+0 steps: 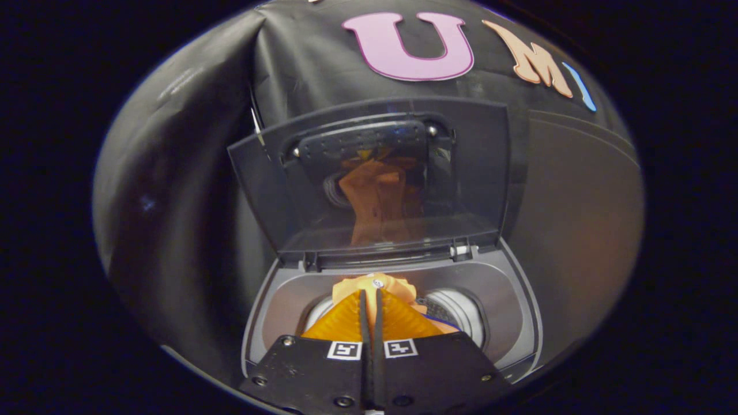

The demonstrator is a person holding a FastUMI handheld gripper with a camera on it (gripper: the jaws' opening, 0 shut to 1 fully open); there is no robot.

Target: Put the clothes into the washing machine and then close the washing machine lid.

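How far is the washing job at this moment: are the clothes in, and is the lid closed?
Done: cannot confirm; a bit of dark and blue fabric shows in the drum opening, beside the fingers. In hand: the gripper is over the drum, its fingers nearly together; whether they pinch cloth cannot be told. Left: the lid stands open and upright behind the washing machine, so closing it remains.

You have no words, brand names or numbers to read anywhere on the washer [522, 323] or its raised lid [484, 173]. The only signs are two square black-and-white coded markers [372, 349], one at the base of each finger of your gripper [371, 297], whose fingers are closed together.
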